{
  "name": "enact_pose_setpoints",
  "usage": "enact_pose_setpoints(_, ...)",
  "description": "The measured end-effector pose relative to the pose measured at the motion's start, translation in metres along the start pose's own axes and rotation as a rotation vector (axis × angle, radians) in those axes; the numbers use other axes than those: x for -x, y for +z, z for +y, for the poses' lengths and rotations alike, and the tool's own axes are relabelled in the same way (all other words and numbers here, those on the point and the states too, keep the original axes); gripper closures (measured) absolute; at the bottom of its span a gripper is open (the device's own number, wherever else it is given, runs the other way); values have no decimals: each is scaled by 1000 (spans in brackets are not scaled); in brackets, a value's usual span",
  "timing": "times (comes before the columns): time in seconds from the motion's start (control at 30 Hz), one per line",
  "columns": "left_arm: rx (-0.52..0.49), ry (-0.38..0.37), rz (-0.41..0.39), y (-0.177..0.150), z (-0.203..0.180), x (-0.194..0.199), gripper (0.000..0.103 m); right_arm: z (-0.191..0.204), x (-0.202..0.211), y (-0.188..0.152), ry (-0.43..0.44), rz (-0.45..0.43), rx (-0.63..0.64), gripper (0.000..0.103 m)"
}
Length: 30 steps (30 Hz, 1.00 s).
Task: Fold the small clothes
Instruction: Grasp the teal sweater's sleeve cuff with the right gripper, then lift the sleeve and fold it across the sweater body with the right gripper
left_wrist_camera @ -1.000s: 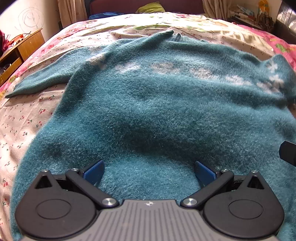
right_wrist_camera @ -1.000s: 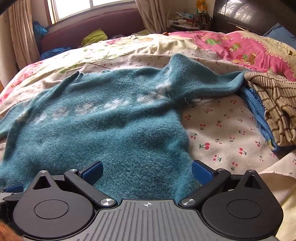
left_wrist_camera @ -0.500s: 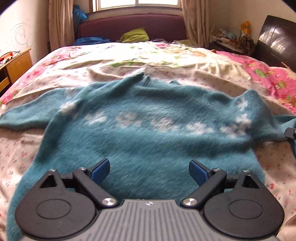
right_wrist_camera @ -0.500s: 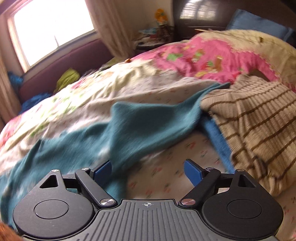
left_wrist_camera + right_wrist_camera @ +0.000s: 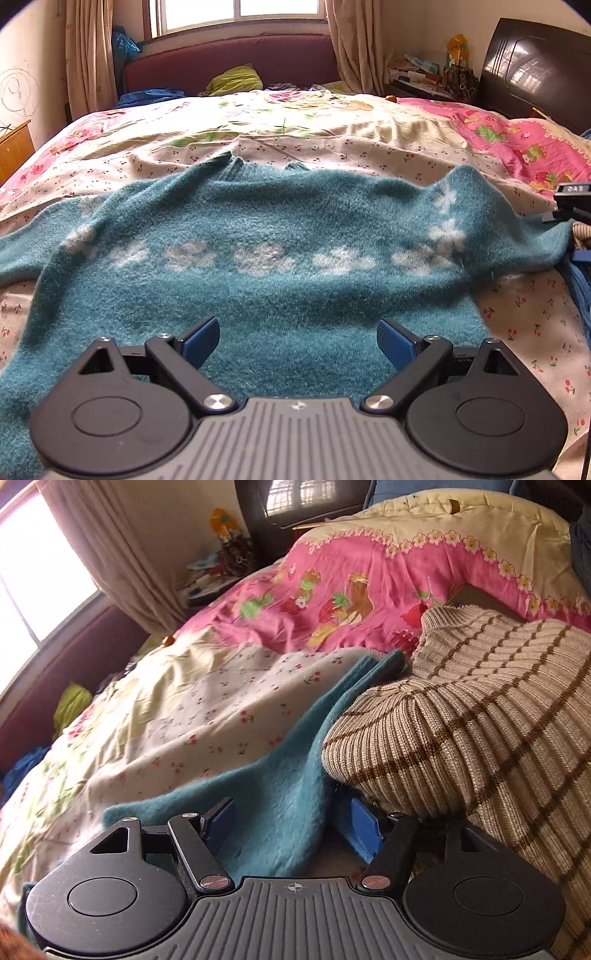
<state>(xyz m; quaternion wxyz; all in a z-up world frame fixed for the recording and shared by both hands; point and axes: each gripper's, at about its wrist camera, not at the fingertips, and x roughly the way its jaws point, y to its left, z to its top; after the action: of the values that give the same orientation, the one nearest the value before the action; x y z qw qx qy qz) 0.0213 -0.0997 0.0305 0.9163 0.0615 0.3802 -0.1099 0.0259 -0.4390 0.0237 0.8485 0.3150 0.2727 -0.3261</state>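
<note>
The bed (image 5: 332, 122), covered in a cherry-print sheet, carries everything here, and spread flat across its near half lies the teal sweater (image 5: 258, 288), chest up with a row of pale flower patches, its sleeves reaching out to either side. At the sweater's right side its sleeve (image 5: 280, 786) runs up against a folded beige striped knit (image 5: 480, 738) and seems to slip partly under that pile's edge. The fabric looks thick, fuzzy and limp (a fabric that sags and drags rather than holding a crease), light enough for one hand but likely to cling to the sheet, so a pinch well in from the cuff or at a shoulder seam should carry the fold better than a bite on the loose fuzz. The left gripper (image 5: 297, 341) hovers over the hem with its blue pads spread wide and nothing between them. The right gripper (image 5: 293, 821) has just been closing, the sleeve lying between pads that do not yet press it.
</note>
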Motion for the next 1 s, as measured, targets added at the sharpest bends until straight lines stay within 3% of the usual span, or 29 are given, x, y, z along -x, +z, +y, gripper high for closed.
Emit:
enact_pose_setpoints(0.17, -6, -6, -7, -5, 4, -3, 1, 9, -11, -2, -30, 0, 23, 36)
enact_pose_setpoints(0.23, -5, -18, -8, -6, 6, -3, 1, 13, -16, -3, -57, 6, 54, 48)
enact_pose_setpoints(0.27, -5, -22, -7, -7, 7, -4, 1, 12, -19, -3, -64, 17, 52, 59)
enact_pose_setpoints(0.3, -4, -24, -7, -7, 8, -4, 1, 8, -21, -1, -54, 26, 27, 72)
enact_pose_setpoints(0.4, 2, -22, -16, -7, 13, -3, 1, -10, -24, 0, 11, 47, -78, 94)
enact_pose_setpoints(0.67, 25, -41, -4, -8, 20, -7, 1, -13, -2, 4, 111, -15, -114, 95)
enact_pose_setpoints(0.83, 49, -47, -18, -3, 28, -2, 1, 21, 30, 10, 129, -114, 0, 95)
enact_pose_setpoints(1.0, 110, -27, -45, 7, 52, 11, 1, 98, 78, 3, 269, -205, 228, 95)
